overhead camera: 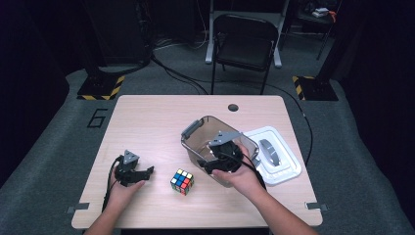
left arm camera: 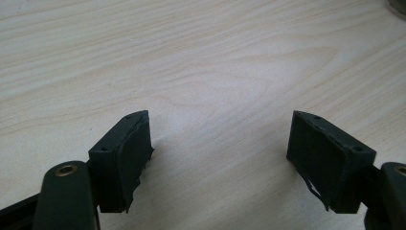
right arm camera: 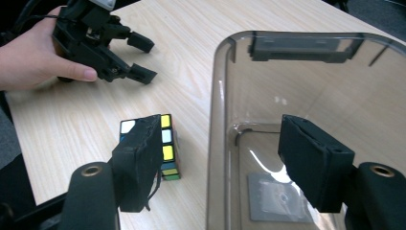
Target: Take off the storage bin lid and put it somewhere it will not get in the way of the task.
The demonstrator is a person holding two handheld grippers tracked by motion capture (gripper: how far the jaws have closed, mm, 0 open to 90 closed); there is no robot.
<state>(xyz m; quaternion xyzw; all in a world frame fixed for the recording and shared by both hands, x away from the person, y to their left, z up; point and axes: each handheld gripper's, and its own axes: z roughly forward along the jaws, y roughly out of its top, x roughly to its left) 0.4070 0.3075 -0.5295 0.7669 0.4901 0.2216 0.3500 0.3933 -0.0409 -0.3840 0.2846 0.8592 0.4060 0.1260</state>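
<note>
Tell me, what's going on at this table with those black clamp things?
A person holds a two-jaw gripper in each hand. The right gripper hangs at the near wall of a clear plastic container, one jaw inside and one outside, not yet pinching it. The left gripper rests open on the wooden table, holding nothing. A Rubik's cube lies between them, and the container's white lid lies beside it.

One numeral — "6" — on the floor mat (overhead camera: pixel 97 118).

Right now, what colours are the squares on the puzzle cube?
The puzzle cube has yellow, blue, red, orange, green and white squares on black edges, clearest in the high view.
</note>
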